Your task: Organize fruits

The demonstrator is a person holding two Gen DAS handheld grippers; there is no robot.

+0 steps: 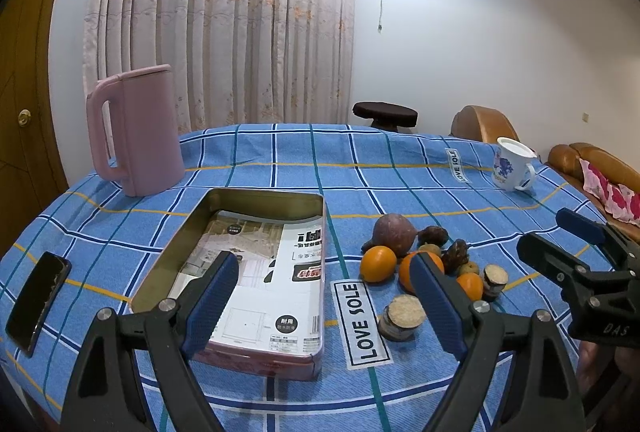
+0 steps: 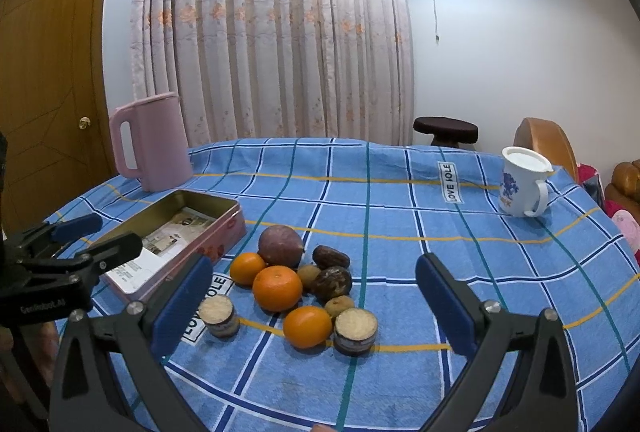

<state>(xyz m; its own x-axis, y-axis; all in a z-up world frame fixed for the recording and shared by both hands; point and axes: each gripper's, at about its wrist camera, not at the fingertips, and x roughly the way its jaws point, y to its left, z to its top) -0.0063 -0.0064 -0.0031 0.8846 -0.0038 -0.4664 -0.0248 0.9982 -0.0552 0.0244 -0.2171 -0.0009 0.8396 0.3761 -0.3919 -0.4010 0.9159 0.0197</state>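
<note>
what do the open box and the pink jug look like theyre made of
The open box looks like thin sheet metal: its inner walls show a dull gold sheen, and the outside is pink-coated with rolled rims. The pink jug seems matte plastic, uniformly coloured with a moulded handle and no glare, though a coated metal shell cannot be excluded.

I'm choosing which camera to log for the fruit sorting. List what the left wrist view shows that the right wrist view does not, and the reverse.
Only the left wrist view shows the black phone lying on the tablecloth left of the tin.

Only the right wrist view shows all three oranges unobstructed, including the near one.

Both show the open tin holding paper, the fruit pile, the pink kettle, the white mug, and both open grippers: left, right.
</note>
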